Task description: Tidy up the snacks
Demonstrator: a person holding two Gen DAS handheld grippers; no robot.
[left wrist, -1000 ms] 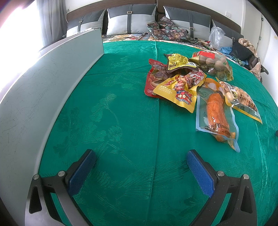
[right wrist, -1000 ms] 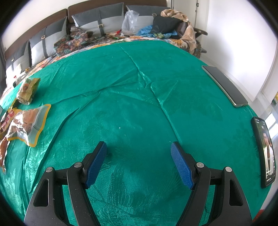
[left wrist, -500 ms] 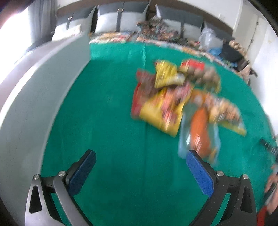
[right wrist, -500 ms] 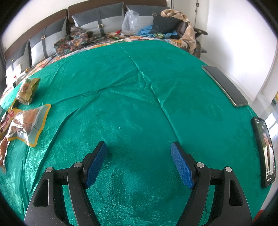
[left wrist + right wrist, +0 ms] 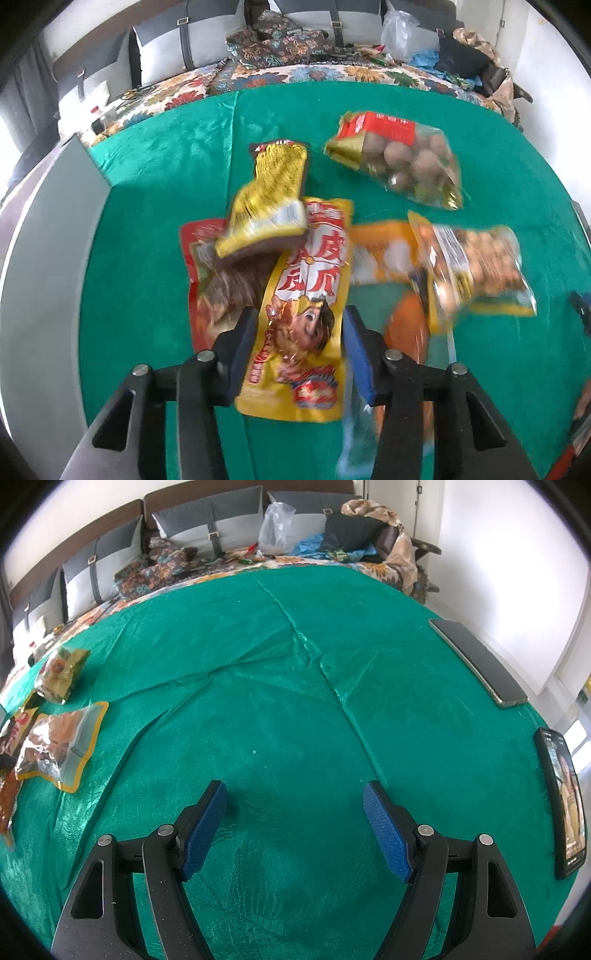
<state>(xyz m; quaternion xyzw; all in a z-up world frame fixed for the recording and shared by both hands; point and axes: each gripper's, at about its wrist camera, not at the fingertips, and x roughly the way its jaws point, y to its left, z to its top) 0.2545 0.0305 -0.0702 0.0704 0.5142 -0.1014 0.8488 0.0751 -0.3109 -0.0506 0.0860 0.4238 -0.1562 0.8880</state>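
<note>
**Left gripper straddles the yellow snack pouch**

While the right gripper (image 5: pixel 295 805) hangs spread wide over the bare green cloth (image 5: pixel 295 709) with nothing between its blue pads, the left gripper (image 5: pixel 298 334) sits over the yellow pouch (image 5: pixel 306 317) at the near edge of the snack pile. Its pads stand at either side of that pouch, close to its edges; whether they actually pinch it cannot be told through the blur. Against the yellow pouch's left side lies a red packet (image 5: pixel 210 273), and across the yellow pouch's far end rests a gold-foil packet (image 5: pixel 269 199). Right of the yellow pouch sit an orange-contents clear bag (image 5: pixel 408 325) and a yellow-edged bag of pale round pieces (image 5: pixel 476 266). Beyond the yellow pouch, well apart, lies a clear bag of brown balls (image 5: pixel 402 158). Left of the pile stands a grey board (image 5: pixel 48 258). Two phones (image 5: pixel 476 661) lie at the cloth's right edge.
</note>
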